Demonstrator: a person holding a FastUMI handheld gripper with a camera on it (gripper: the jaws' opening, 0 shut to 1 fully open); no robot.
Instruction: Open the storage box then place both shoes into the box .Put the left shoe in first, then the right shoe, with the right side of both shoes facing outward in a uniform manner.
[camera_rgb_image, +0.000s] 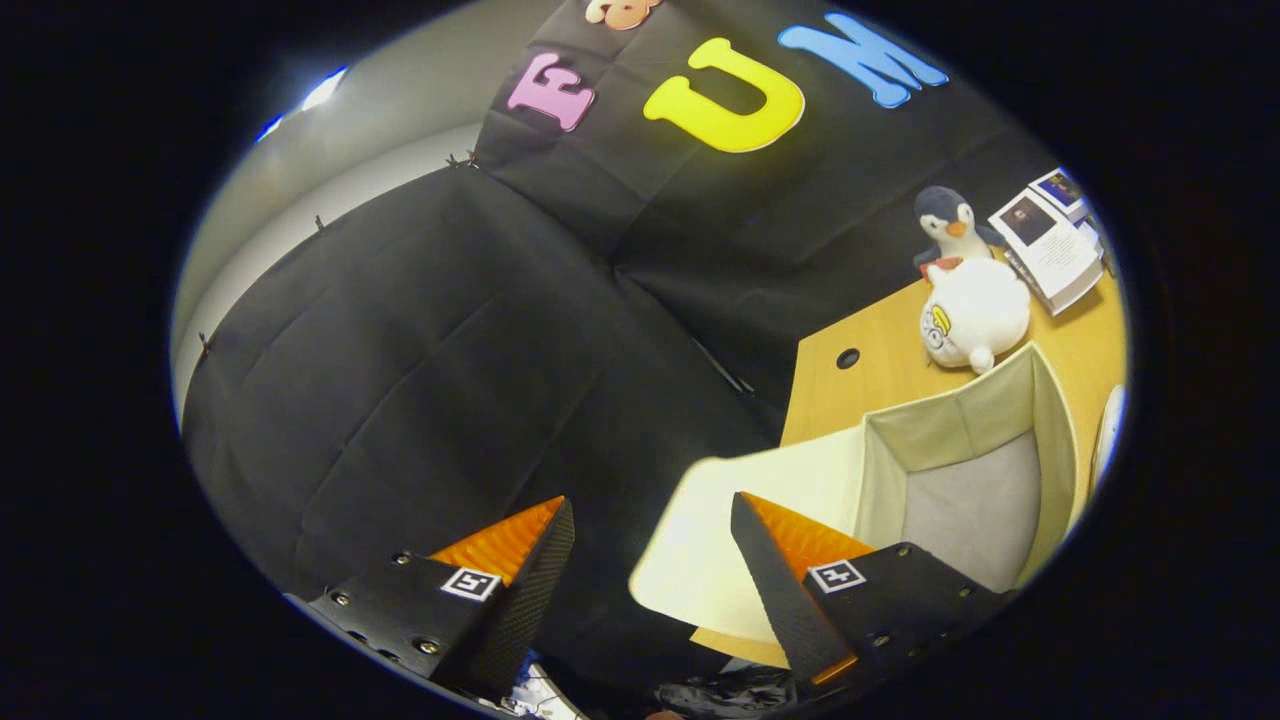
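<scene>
Camera rides the tool (652, 540), tilted, looking close over the open storage box (960, 440)

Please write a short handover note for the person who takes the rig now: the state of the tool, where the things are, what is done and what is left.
Tool: open, holding nothing, tilted, its fingers wide apart.
Storage box: on the wooden table, open, and the part of the inside that shows is empty. Its near wall lies just ahead of one finger.
A penguin plush and some booklets lie on the table beyond the box.
Done: the box seems open.
Left: both shoes still to go in, the left one first, then the right, right sides outward.
</scene>
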